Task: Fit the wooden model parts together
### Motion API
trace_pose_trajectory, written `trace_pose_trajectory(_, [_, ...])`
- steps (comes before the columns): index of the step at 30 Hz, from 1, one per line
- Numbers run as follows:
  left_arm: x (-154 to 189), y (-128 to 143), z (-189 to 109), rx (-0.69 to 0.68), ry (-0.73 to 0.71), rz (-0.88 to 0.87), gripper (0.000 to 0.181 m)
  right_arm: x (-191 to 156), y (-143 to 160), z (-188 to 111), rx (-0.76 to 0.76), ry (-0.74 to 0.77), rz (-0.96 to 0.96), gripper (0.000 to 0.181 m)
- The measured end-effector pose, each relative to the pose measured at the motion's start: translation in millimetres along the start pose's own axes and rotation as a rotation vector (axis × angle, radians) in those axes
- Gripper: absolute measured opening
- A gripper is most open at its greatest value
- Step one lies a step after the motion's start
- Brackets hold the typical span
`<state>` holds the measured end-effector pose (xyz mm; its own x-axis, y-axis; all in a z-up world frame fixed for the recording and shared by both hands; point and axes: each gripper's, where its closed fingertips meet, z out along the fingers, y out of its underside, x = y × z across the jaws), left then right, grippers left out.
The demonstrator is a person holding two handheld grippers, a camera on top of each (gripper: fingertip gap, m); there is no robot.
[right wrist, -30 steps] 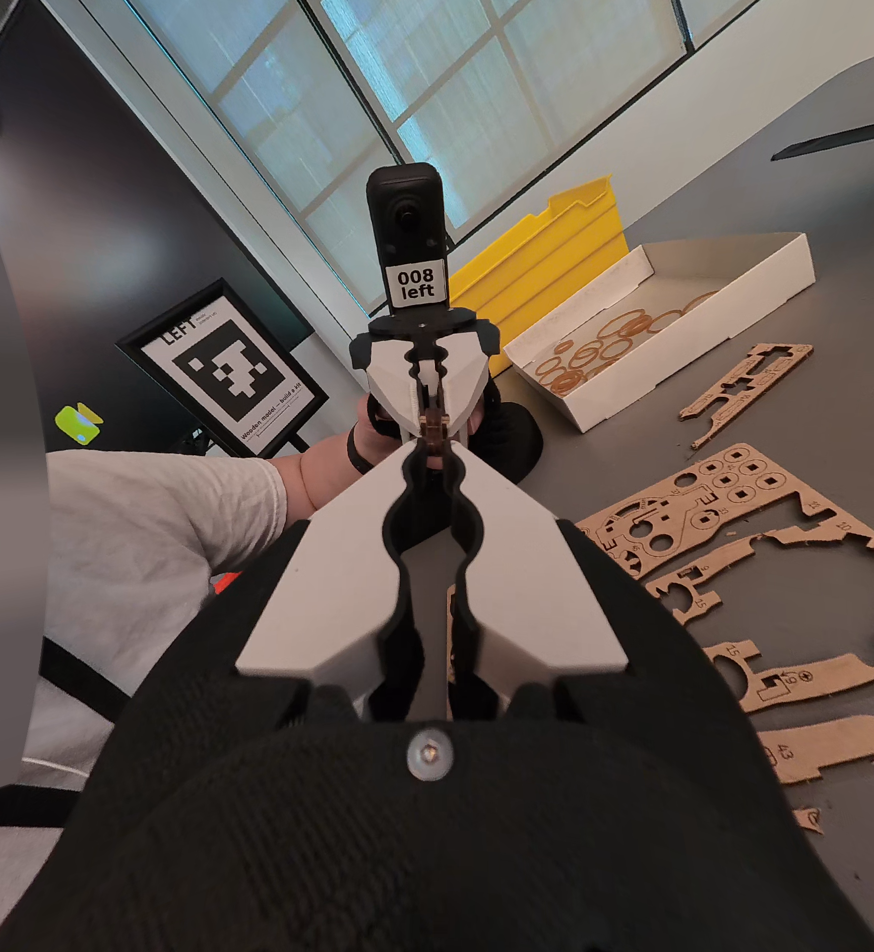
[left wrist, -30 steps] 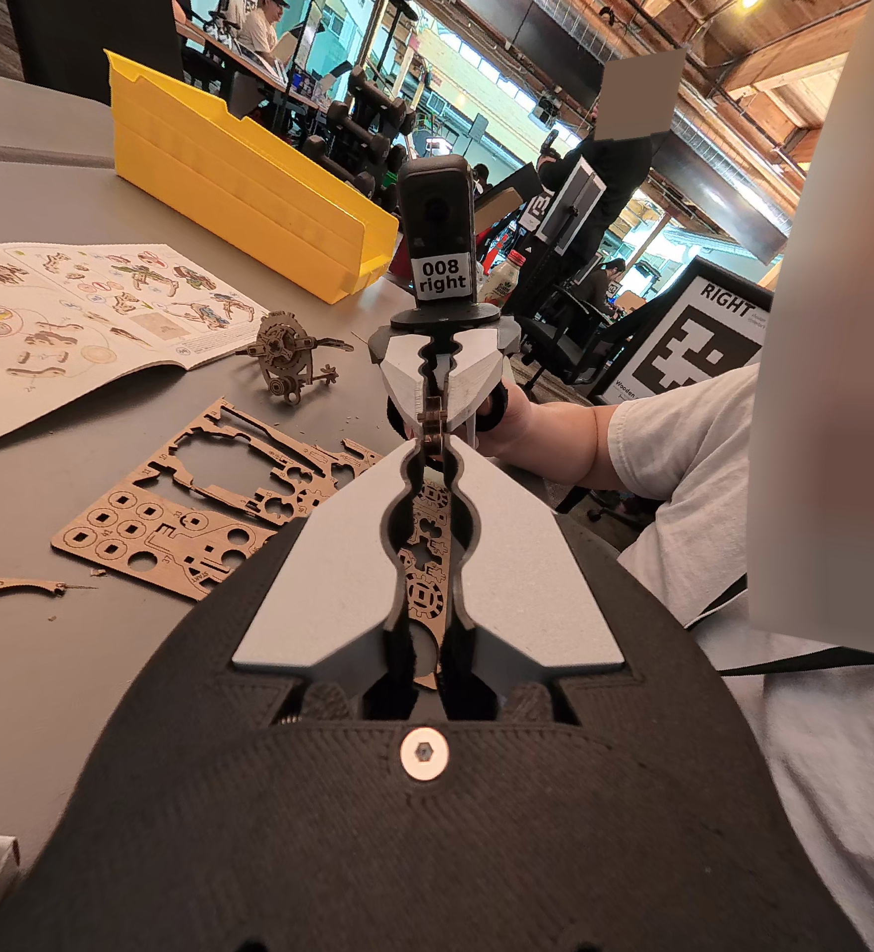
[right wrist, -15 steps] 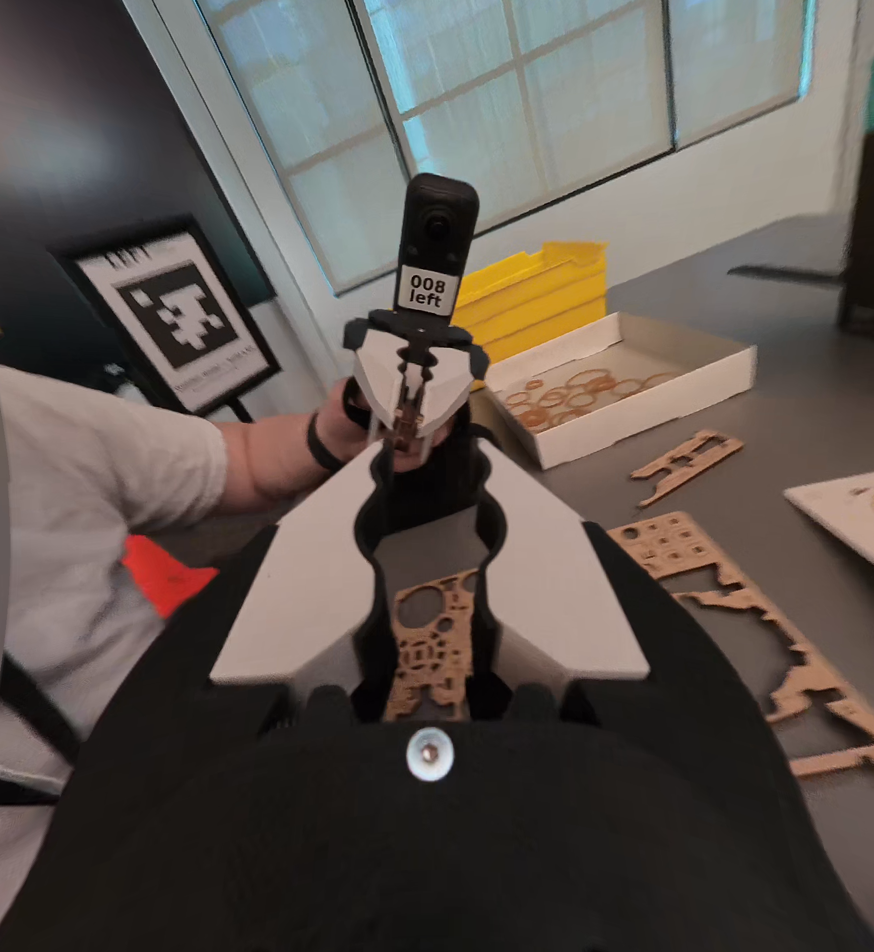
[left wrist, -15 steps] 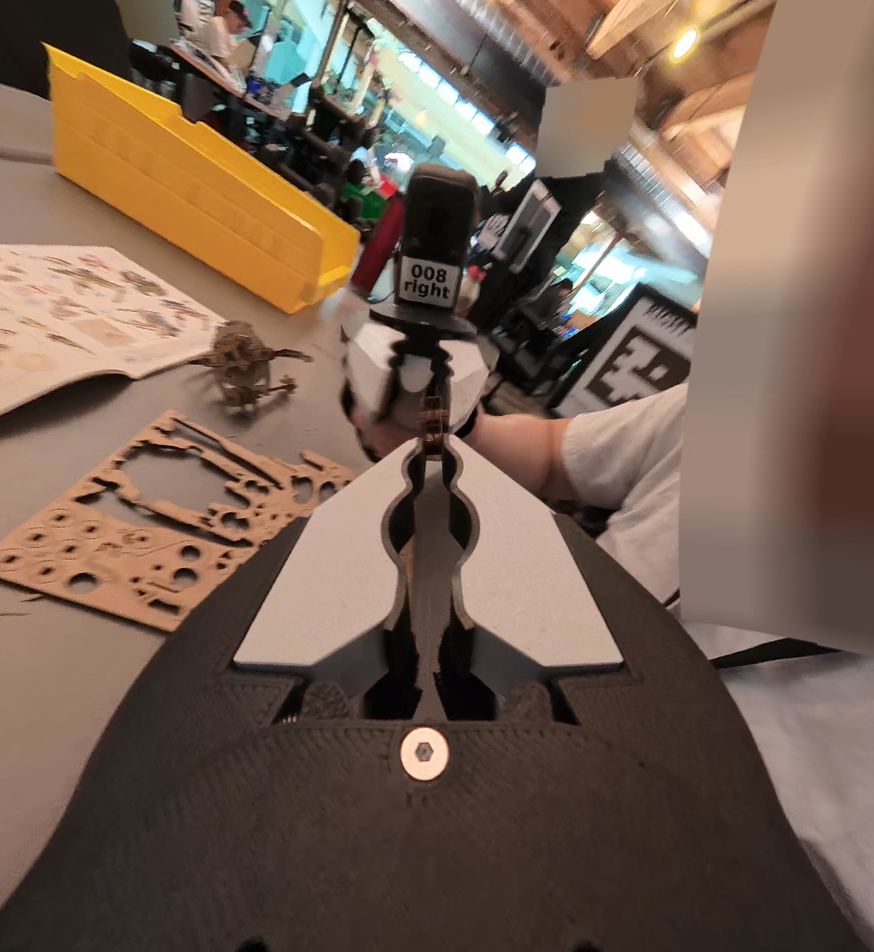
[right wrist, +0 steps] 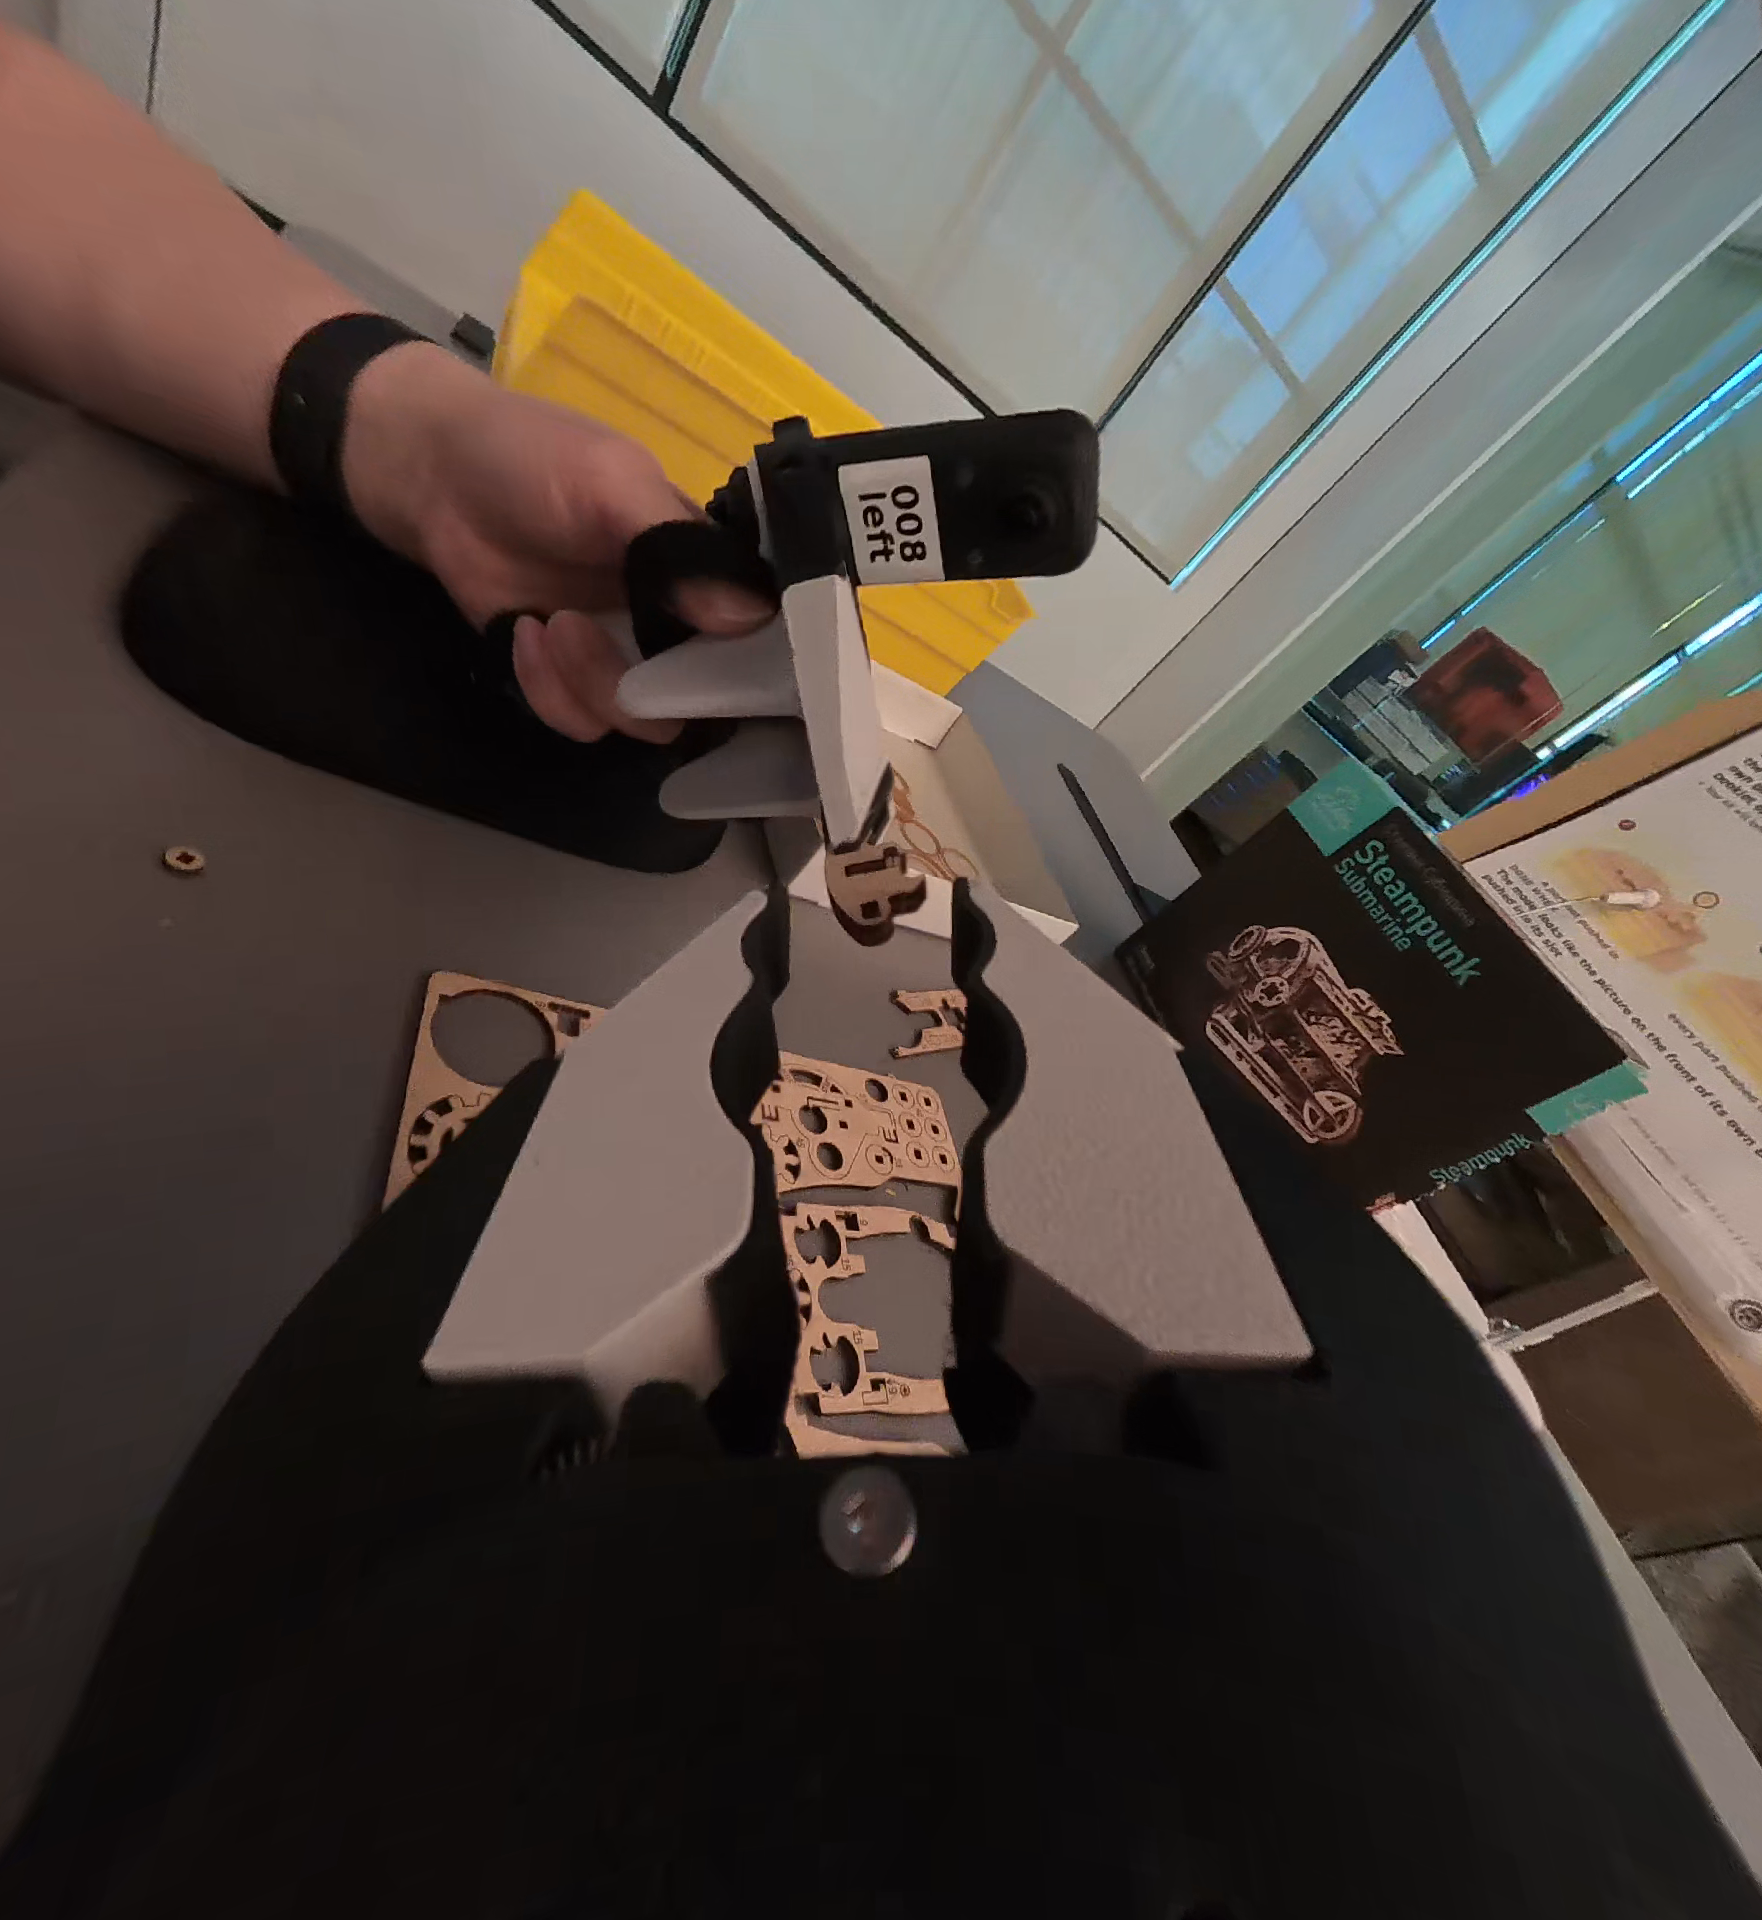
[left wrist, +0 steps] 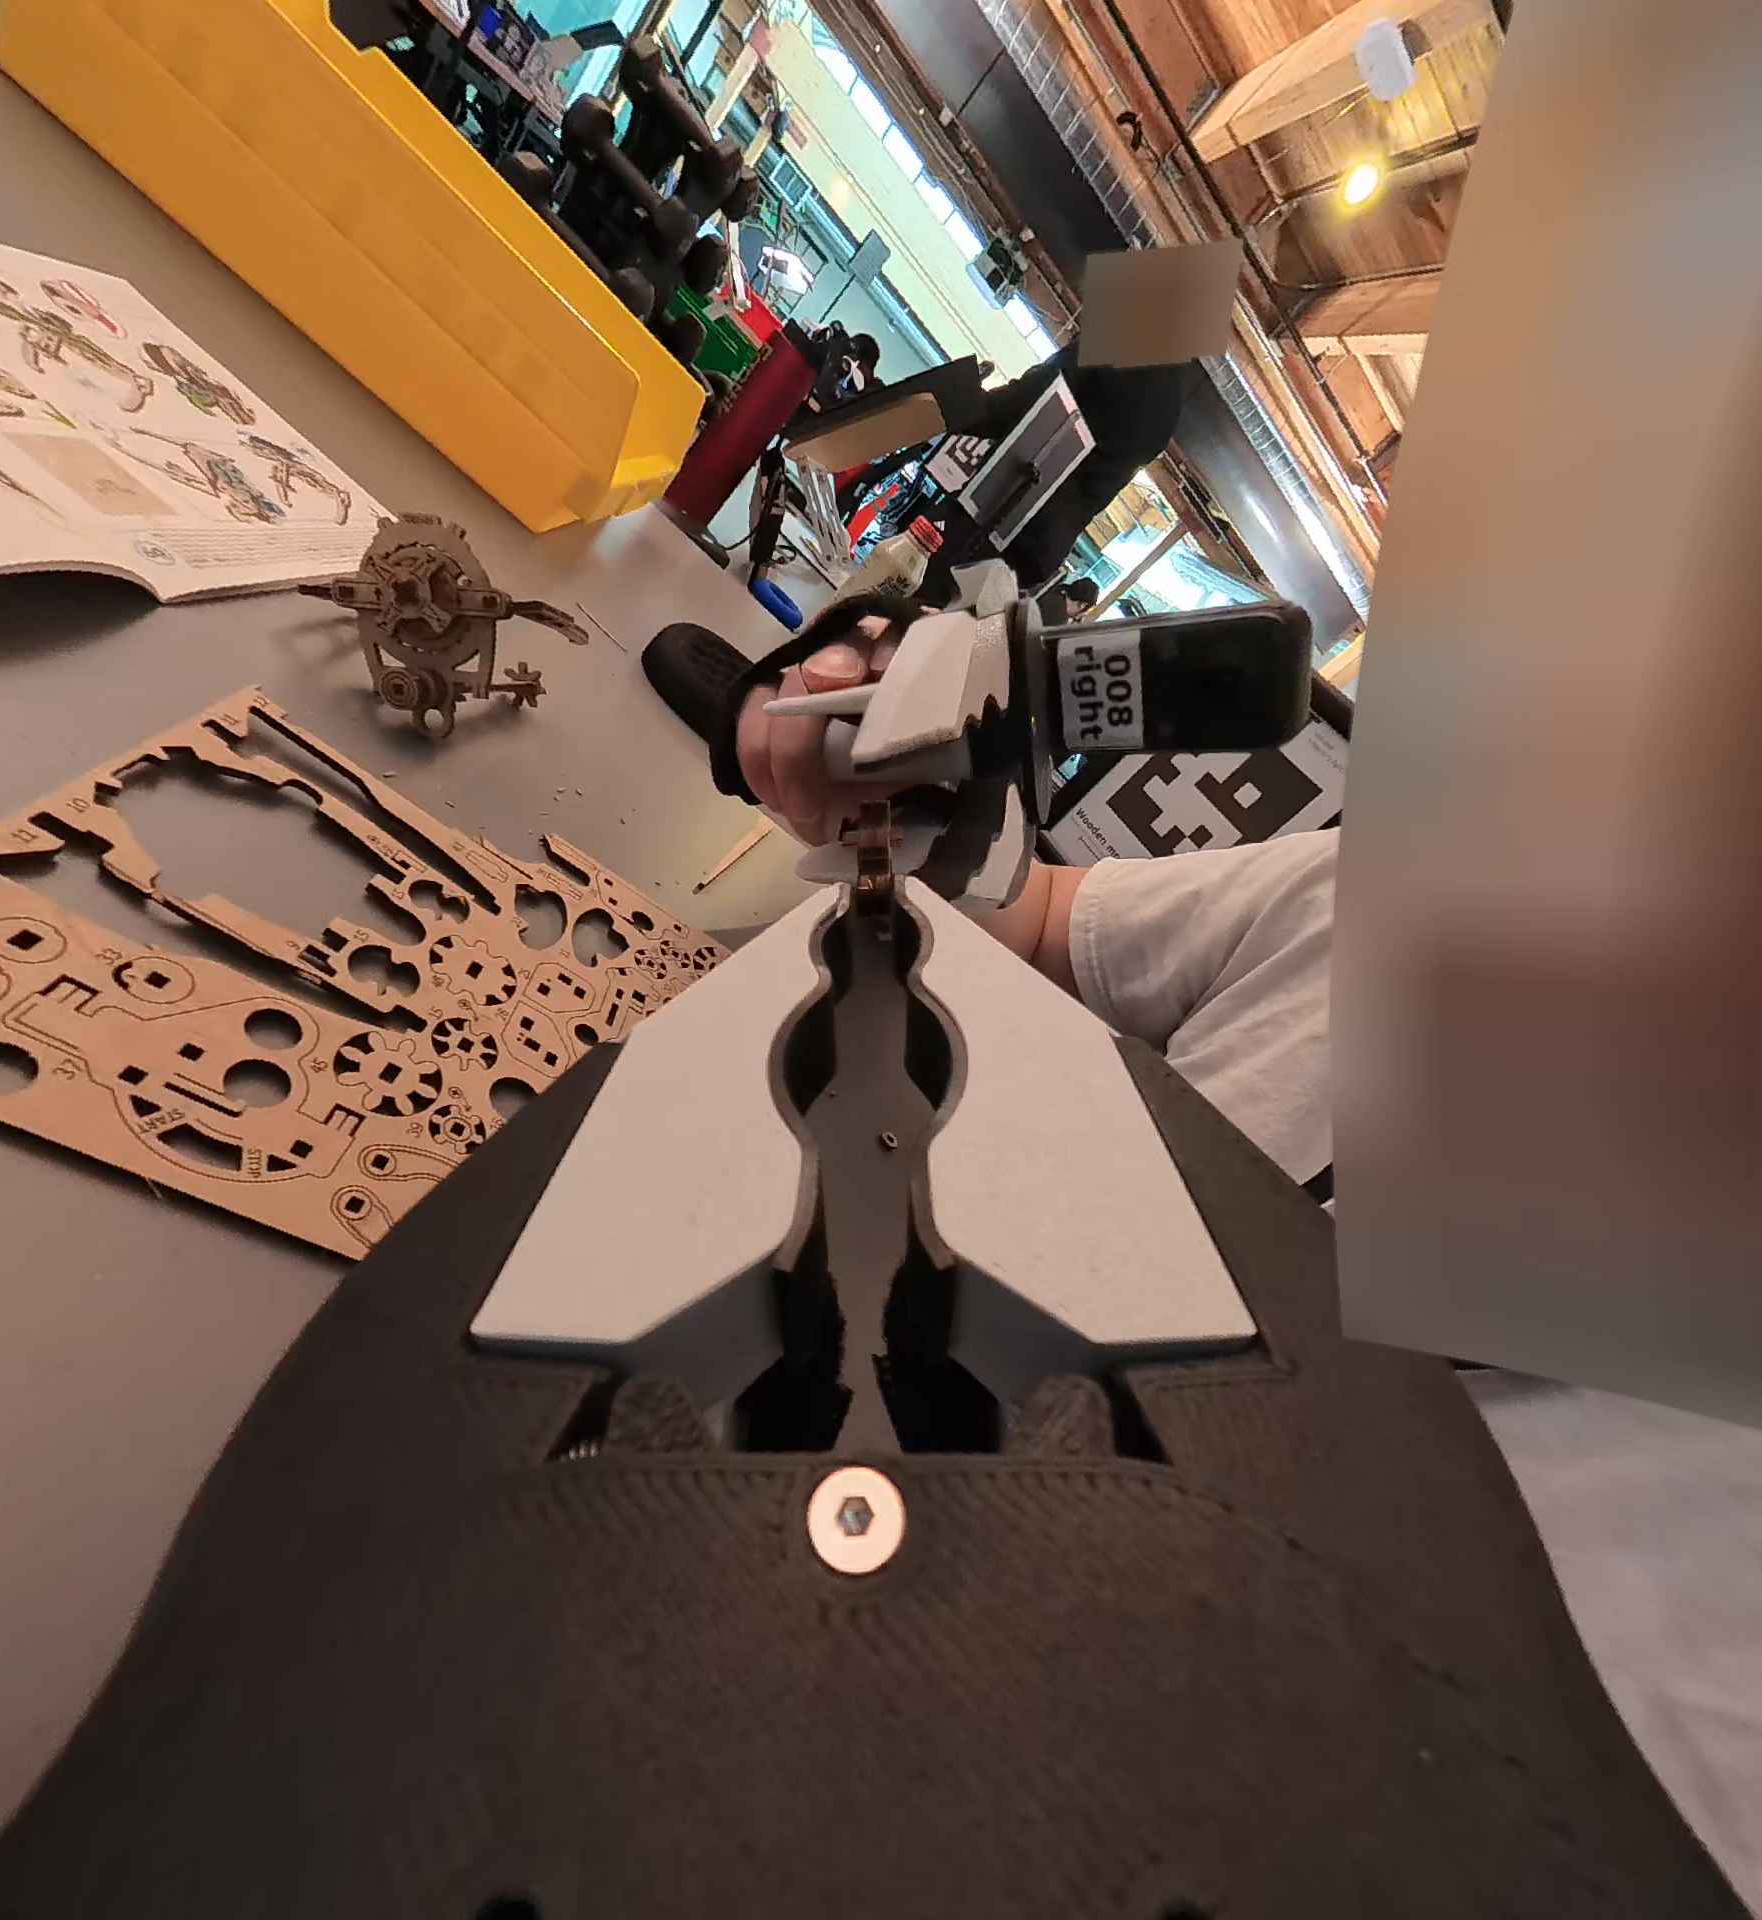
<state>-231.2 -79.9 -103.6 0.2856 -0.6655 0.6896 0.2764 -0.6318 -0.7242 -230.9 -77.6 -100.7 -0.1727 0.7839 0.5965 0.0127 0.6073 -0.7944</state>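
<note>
My left gripper (left wrist: 869, 902) is shut on a small notched wooden part (left wrist: 869, 844), pinched at its fingertips and held above the table. In the right wrist view the same part (right wrist: 872, 888) hangs from the left gripper (right wrist: 853, 831). My right gripper (right wrist: 866, 914) is open, and the part sits between its spread fingertips. I cannot tell whether they touch it. In the left wrist view the right gripper (left wrist: 887, 790) faces me, rolled on its side. A partly built wooden model (left wrist: 425, 623) stands on the table at the left.
Punched-out wooden sheets (left wrist: 233, 987) (right wrist: 856, 1153) lie flat on the grey table. An open instruction booklet (left wrist: 77, 416) and a yellow bin (left wrist: 337, 260) are behind them. A loose small part (right wrist: 929, 1020), a tiny wooden ring (right wrist: 183, 858) and the dark model box (right wrist: 1355, 1008) are nearby. Less than 4 cm separates the two grippers' tips. From either gripper's tips it is about 20 centimeters to the partly built wooden model (left wrist: 425, 623).
My right gripper was shut on the part together with the left; it has opened and let go. The two grippers have rolled about a quarter turn relative to each other. The left keeps the part.
</note>
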Motion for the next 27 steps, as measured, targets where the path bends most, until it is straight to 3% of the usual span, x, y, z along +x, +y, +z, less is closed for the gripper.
trace_pose_trajectory(5, [-1, 3, 1, -0.017, -0.008, 0.0, 0.004, -2, 7, 3, -0.045, 0.008, -0.034, 0.02])
trace_pose_trajectory(14, [-4, 10, 4, -0.051, -0.016, -0.009, 0.004, -7, 12, 5, -0.07, 0.008, -0.067, 0.018])
trace_pose_trajectory(27, [-7, 8, 2, -0.041, -0.017, -0.018, 0.004, -5, 15, 6, -0.062, -0.02, 0.067, 0.023])
